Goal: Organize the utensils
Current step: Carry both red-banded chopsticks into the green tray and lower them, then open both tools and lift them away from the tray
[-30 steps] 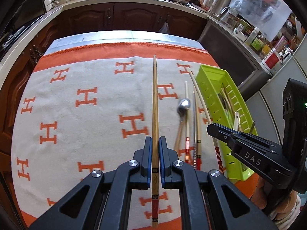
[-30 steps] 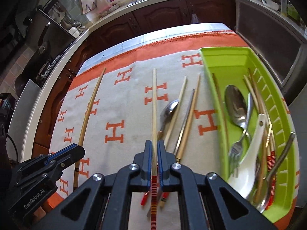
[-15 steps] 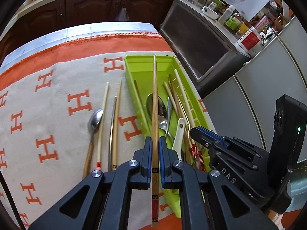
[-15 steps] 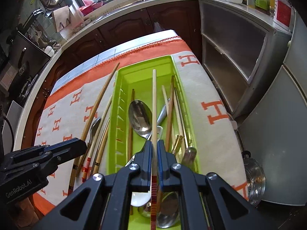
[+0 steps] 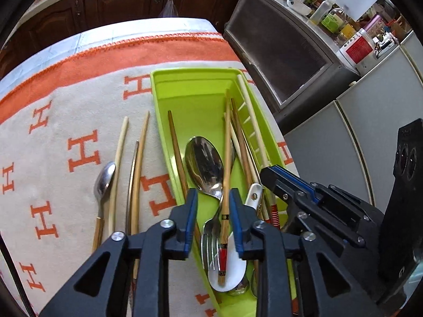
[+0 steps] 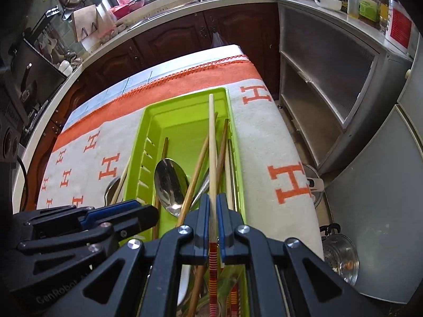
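Left claw [image 5: 213, 212] released; right claw [image 6: 212, 220] grasping chopstick [image 6: 212, 153]; H-patterned cloth [image 5: 66, 142], kitchen cabinets [image 6: 185, 37].

the left hand-held gripper [image 5: 213, 212] has opened its jaws and let go of the brown wooden chopstick [image 5: 226, 158], which now lies in the lime-green plastic tray [image 5: 193, 84]. the right hand-held gripper [image 6: 211, 219] has carried its pale red-striped chopstick [image 6: 211, 142] over the tray.

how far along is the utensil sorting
Mostly done: the green tray already holds spoons, a fork and chopsticks. The open left gripper has a brown chopstick lying loose between its fingers; the right gripper is shut on a pale chopstick. A small spoon and three sticks lie on the cloth.
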